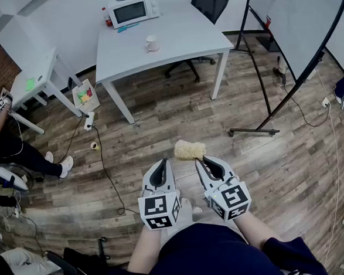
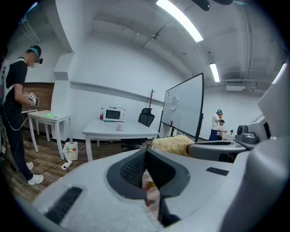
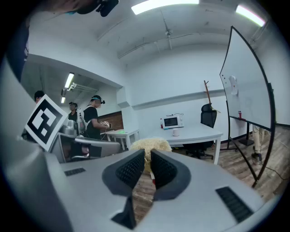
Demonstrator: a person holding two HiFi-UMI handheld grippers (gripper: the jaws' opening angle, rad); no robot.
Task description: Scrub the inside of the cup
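Note:
A white cup (image 1: 152, 43) stands on the white table (image 1: 182, 36) far ahead of me; it also shows small in the left gripper view (image 2: 120, 127) and the right gripper view (image 3: 175, 132). My right gripper (image 1: 200, 158) is shut on a pale yellow fibrous scrubber (image 1: 189, 150), which pokes out past its tips (image 3: 149, 145) and shows from the side as well (image 2: 172, 144). My left gripper (image 1: 164, 162) is shut with nothing in it, level with the right one. Both are held over the wooden floor, well short of the table.
A microwave (image 1: 132, 11) sits at the table's back, an office chair (image 1: 209, 1) behind it. A whiteboard on a black stand (image 1: 299, 66) is at the right. A small side table (image 1: 36, 84), a box (image 1: 85, 96), floor cables (image 1: 100, 159) and a person (image 1: 8, 148) are at the left.

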